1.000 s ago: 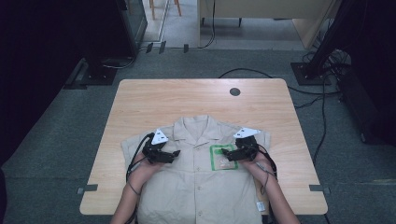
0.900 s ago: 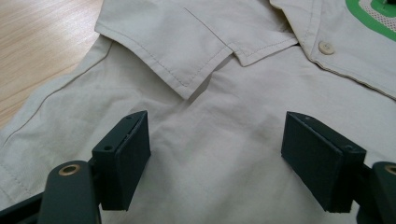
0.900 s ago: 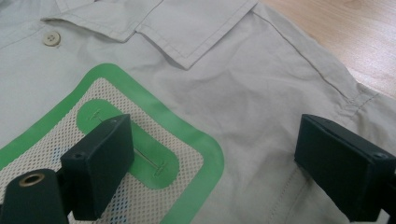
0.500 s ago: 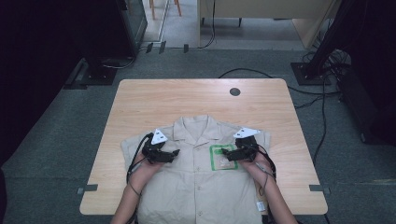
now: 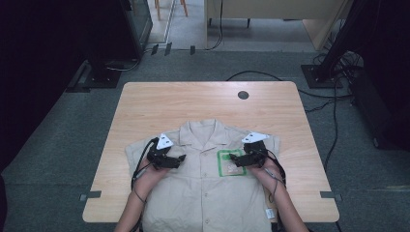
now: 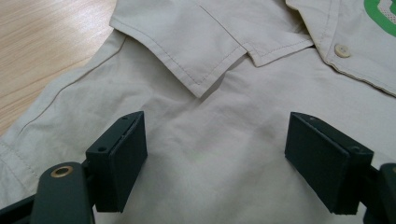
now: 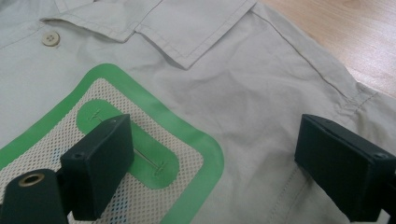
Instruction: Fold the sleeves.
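We are working on a beige shirt (image 5: 208, 193) that is lying flat, front up, on the tabletop (image 5: 193, 104), its collar (image 5: 203, 131) pointing away from us and its hem hanging past the near edge. Our left claw (image 5: 181, 158) is hovering just over the shirt's chest on our left, jaws standing wide apart with nothing between them; in the left gripper view the collar tip (image 6: 201, 88) is lying just ahead of the gap, plain cloth is spreading under both jaws, and a button (image 6: 342, 50) is sitting farther ahead and to one side. Our right claw (image 5: 233, 157) is hovering over the other side of the chest, jaws likewise spread and gripping nothing. In the right gripper view one jaw is sitting over the green patch (image 7: 140, 154) with its mesh panel, the other over plain cloth near the shoulder seam (image 7: 345, 91), and the collar (image 7: 196, 28) is lying just ahead. The two claws are pointing toward each other, with the shirt's button strip (image 5: 209, 169) between them. Bare wood is showing beyond each shoulder, and a dark hole (image 5: 243, 95) is sitting far ahead of the right claw.
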Motion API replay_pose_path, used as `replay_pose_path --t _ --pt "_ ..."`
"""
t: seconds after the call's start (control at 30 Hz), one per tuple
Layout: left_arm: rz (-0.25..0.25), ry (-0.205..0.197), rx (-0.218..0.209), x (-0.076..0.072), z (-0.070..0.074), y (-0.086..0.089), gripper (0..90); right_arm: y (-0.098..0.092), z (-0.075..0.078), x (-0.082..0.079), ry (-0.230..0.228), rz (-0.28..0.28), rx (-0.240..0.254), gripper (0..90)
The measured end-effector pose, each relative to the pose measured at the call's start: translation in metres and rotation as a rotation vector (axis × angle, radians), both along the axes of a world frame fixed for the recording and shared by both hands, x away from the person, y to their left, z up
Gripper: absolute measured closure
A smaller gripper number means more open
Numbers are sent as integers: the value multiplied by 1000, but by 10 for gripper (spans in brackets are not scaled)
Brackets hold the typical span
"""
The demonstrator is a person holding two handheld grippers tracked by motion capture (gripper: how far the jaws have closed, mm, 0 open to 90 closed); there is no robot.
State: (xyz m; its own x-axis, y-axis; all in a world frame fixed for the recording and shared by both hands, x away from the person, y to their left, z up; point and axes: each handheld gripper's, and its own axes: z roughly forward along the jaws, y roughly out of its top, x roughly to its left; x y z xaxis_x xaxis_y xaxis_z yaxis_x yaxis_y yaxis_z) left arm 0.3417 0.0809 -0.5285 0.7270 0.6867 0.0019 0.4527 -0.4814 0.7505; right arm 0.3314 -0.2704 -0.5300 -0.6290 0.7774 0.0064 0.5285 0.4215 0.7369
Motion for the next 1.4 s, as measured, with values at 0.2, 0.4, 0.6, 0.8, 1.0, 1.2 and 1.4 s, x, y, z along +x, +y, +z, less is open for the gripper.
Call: replay_pose_path --t 0.2,0.4,0.6,0.8,1.0,1.2,1.4 --pt "3 0 -1 0 0 0 210 0 0 0 0 -2 0 111" --pt "3 0 -1 0 0 0 210 0 0 0 0 -2 0 111" --pt "4 0 0 0 0 0 210 0 0 0 1 -5 0 111" --pt "4 1 -1 0 0 0 210 0 0 0 1 -5 0 111" --pt "5 1 0 0 0 0 210 0 4 -1 24 -5 -19 173" --pt "5 1 0 0 0 0 210 -2 8 -1 39 -9 -26 229" --pt "5 1 -1 0 0 0 210 -3 9 -1 47 10 -30 229"
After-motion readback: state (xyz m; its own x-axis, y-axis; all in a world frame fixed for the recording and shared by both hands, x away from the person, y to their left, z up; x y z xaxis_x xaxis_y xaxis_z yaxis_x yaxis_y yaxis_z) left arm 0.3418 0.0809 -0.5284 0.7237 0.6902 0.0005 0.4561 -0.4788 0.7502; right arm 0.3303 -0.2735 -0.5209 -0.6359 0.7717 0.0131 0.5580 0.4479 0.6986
